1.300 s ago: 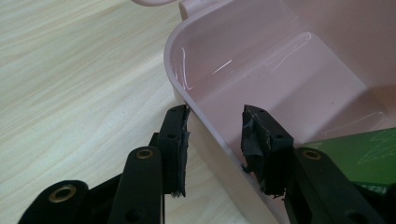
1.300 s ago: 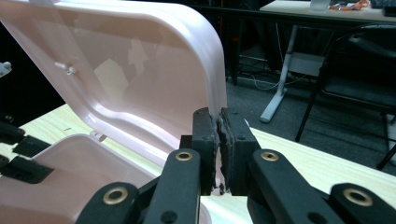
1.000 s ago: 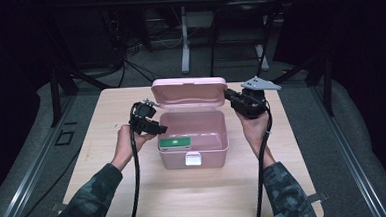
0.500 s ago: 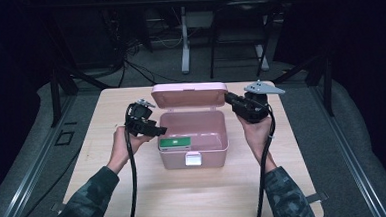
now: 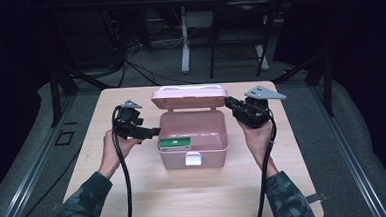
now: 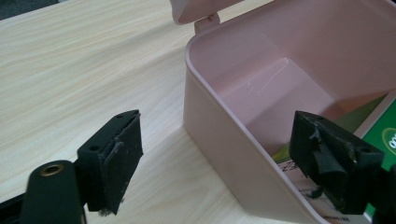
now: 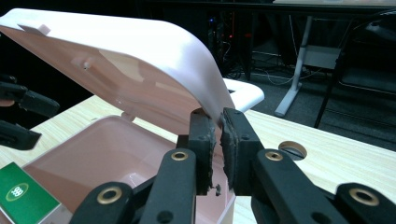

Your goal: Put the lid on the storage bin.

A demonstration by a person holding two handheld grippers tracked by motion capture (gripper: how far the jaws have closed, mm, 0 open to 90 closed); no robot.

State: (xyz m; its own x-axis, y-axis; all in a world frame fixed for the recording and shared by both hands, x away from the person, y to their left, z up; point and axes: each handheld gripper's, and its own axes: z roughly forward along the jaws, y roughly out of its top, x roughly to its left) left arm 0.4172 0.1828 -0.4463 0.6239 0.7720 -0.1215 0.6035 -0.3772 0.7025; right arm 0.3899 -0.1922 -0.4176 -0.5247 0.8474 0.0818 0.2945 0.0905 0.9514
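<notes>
My left tongs [image 5: 152,133] stand released, jaws having just spread apart, one pad [image 6: 119,161] outside the pink box's [image 5: 193,151] left wall and the other over the inside; the wall passes between them untouched. My right tongs [image 7: 217,140] are clenched on the edge of the box's lid [image 7: 140,60], pinching it at its right end and holding it tilted up over the opening. In the high view that gripper sits at the box's rear right corner. Inside the box, against the front left, lies a green packet [image 5: 175,142]. The box stands mid-table [image 5: 135,191] on pale wood, latch facing me, between my two hands.
</notes>
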